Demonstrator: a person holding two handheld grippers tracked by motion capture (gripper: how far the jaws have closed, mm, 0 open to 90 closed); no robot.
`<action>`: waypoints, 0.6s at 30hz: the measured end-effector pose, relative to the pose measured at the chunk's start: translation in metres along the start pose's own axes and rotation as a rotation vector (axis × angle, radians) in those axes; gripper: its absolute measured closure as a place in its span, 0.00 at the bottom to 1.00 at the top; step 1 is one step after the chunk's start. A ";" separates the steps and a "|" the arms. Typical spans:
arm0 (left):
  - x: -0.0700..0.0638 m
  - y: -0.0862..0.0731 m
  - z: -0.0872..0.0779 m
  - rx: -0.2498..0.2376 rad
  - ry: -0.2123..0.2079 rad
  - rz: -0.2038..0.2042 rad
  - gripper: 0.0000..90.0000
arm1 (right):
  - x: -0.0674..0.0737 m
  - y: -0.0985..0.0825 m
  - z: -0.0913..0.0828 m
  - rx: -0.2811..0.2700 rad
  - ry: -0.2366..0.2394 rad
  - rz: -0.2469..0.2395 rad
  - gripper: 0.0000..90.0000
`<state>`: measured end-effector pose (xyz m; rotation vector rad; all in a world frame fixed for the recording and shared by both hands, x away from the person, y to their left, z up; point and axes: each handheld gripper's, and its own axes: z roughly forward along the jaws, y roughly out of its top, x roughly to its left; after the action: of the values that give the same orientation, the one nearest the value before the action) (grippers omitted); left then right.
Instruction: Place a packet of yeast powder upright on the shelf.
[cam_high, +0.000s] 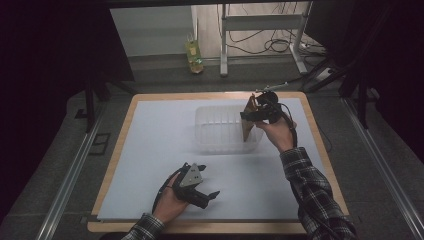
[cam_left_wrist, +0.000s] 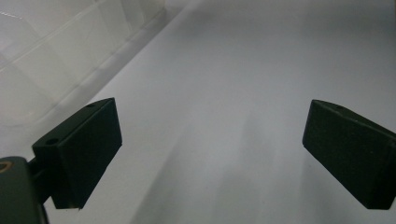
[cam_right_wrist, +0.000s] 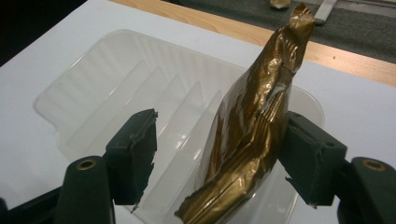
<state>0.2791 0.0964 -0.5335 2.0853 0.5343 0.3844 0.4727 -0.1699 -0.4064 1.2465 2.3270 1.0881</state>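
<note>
A crumpled gold foil wrapper (cam_right_wrist: 252, 135) stands upright in the right end of a clear ribbed plastic tray (cam_right_wrist: 107, 79). My right gripper (cam_right_wrist: 219, 144) straddles it. The wrapper leans against the right-hand pad, and a wide gap separates it from the left-hand pad, so the jaws stand open. From above, the right gripper (cam_high: 255, 116) sits at the tray's (cam_high: 220, 127) far right corner with the wrapper (cam_high: 248, 127) beside it. My left gripper (cam_high: 207, 185) rests low near the table's front, open with nothing between its pads (cam_left_wrist: 84, 149). The tray's edge (cam_left_wrist: 42, 51) lies off to its left.
A white sheet (cam_high: 160, 150) covers the wooden table (cam_high: 320, 150). Beyond the far edge a bottle of yellow liquid (cam_high: 194, 55) stands on the floor beside metal frame legs (cam_high: 224, 45) and cables. Metal rails run along both sides of the table.
</note>
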 end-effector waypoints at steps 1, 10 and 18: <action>0.000 0.000 0.000 0.001 0.000 0.001 0.05 | 0.000 0.000 -0.001 0.000 0.004 0.002 0.34; 0.000 0.000 0.000 0.011 -0.002 0.001 0.06 | 0.004 -0.005 -0.008 -0.005 0.025 -0.013 0.32; 0.001 0.001 0.000 0.008 -0.007 -0.009 0.06 | 0.007 -0.009 -0.014 -0.009 0.039 -0.019 0.31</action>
<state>0.2797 0.0968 -0.5327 2.0908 0.5414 0.3697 0.4556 -0.1743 -0.4034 1.2079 2.3551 1.1244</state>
